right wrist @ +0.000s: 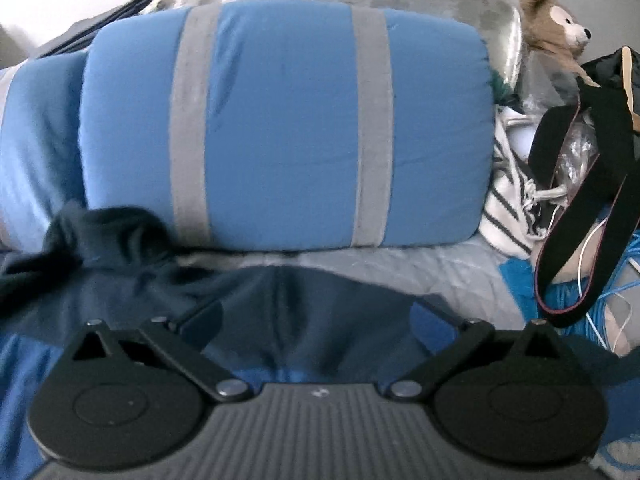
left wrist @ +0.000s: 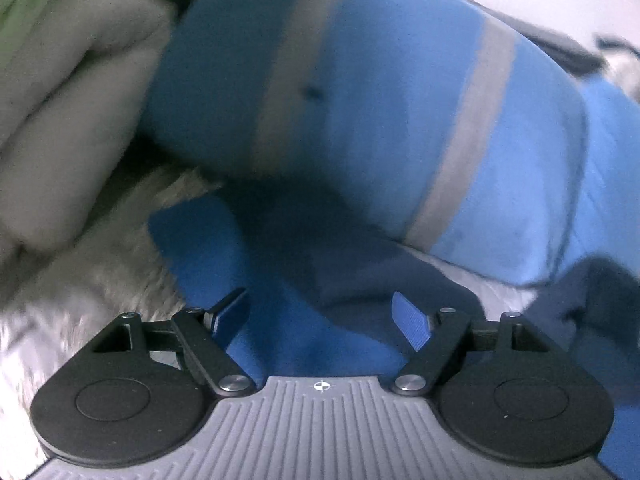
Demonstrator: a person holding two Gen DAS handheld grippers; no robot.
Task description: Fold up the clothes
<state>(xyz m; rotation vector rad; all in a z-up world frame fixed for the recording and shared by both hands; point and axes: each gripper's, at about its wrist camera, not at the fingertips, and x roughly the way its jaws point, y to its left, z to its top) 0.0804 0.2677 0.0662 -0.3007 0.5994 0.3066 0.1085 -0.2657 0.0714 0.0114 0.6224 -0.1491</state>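
**Both grippers spread above the dark blue garment on the bed**

The dark blue garment [right wrist: 280, 304] lies rumpled on the grey quilted bedcover [right wrist: 440, 268], its far edge just short of the big blue pillow [right wrist: 280, 128] with grey stripes. A bunched dark fold [right wrist: 104, 232] rises at the garment's left, touching the pillow. To the right, open cover gives way to clutter: a striped cloth [right wrist: 508, 200], a black strap [right wrist: 592, 168] and a teddy bear [right wrist: 556, 28] farther back. In the left view, a pale blanket [left wrist: 68, 120] crowds the left side beside the pillow [left wrist: 360, 100].

The right gripper [right wrist: 320, 320] tilts downward over the garment, jaws wide, nothing clamped. The left gripper [left wrist: 320, 316] also tilts downward, fingers [left wrist: 412, 324] apart over blue cloth [left wrist: 288, 320], gripping nothing visible.
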